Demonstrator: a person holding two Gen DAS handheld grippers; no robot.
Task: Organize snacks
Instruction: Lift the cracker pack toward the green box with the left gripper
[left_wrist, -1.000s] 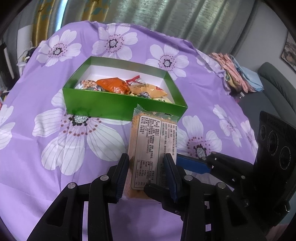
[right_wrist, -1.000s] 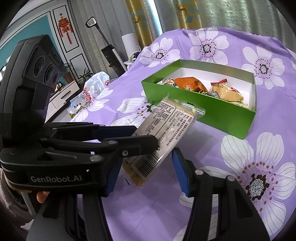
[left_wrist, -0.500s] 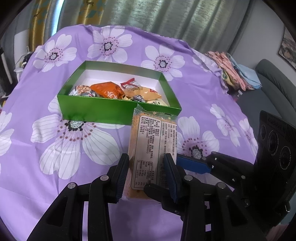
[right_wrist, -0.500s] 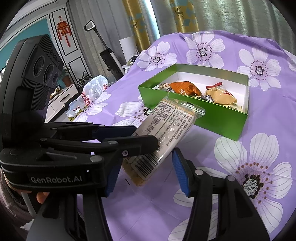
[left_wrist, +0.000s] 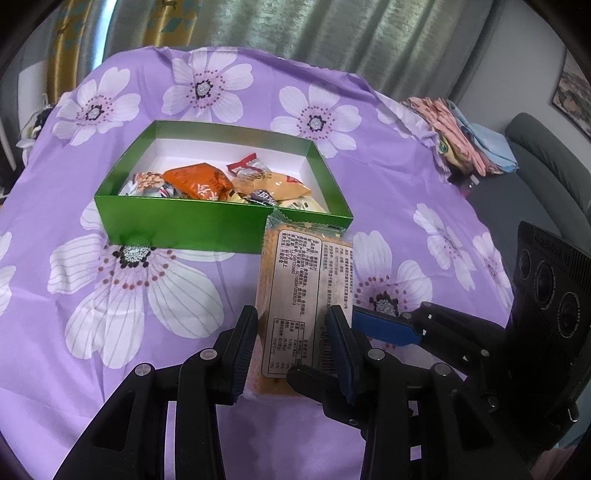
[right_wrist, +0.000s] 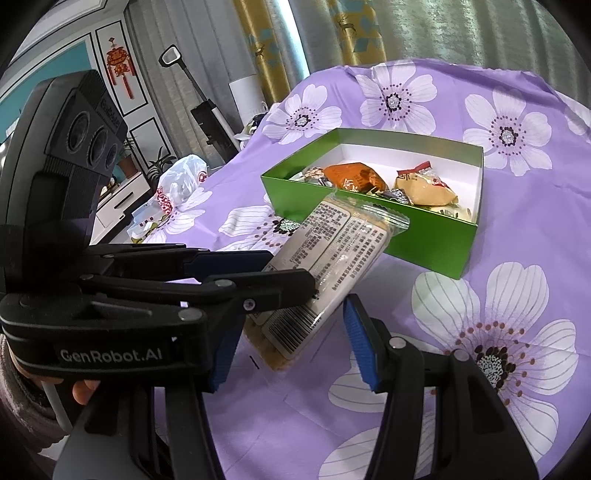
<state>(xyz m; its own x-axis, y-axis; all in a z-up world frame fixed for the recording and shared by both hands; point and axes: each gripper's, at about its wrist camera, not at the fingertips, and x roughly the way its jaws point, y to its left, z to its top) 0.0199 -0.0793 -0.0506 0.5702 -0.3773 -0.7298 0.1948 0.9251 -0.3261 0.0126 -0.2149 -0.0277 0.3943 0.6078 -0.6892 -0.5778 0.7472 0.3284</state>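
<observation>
My left gripper (left_wrist: 291, 314) is shut on the lower end of a long cracker packet (left_wrist: 306, 266), printed label up, held a little above the purple flowered cloth. The packet's far end points at the front wall of the green box (left_wrist: 221, 225). Inside the box lie several snacks, among them an orange packet (left_wrist: 199, 181) and a tan one (left_wrist: 280, 184). My right gripper (right_wrist: 288, 332) stands open around the packet's near end (right_wrist: 295, 332); a gap shows beside its right pad. Its blue finger (left_wrist: 384, 328) sits just right of the left gripper.
A pile of folded cloths (left_wrist: 461, 144) lies at the table's far right edge, with a grey sofa (left_wrist: 546, 158) beyond. On the left side of the cloth lies a white plastic bag (right_wrist: 177, 184). An upright vacuum (right_wrist: 207, 114) and curtains stand behind.
Both grippers and the packet have stayed almost still. The green box sits slightly further left in the left wrist view and a little smaller in the right one.
</observation>
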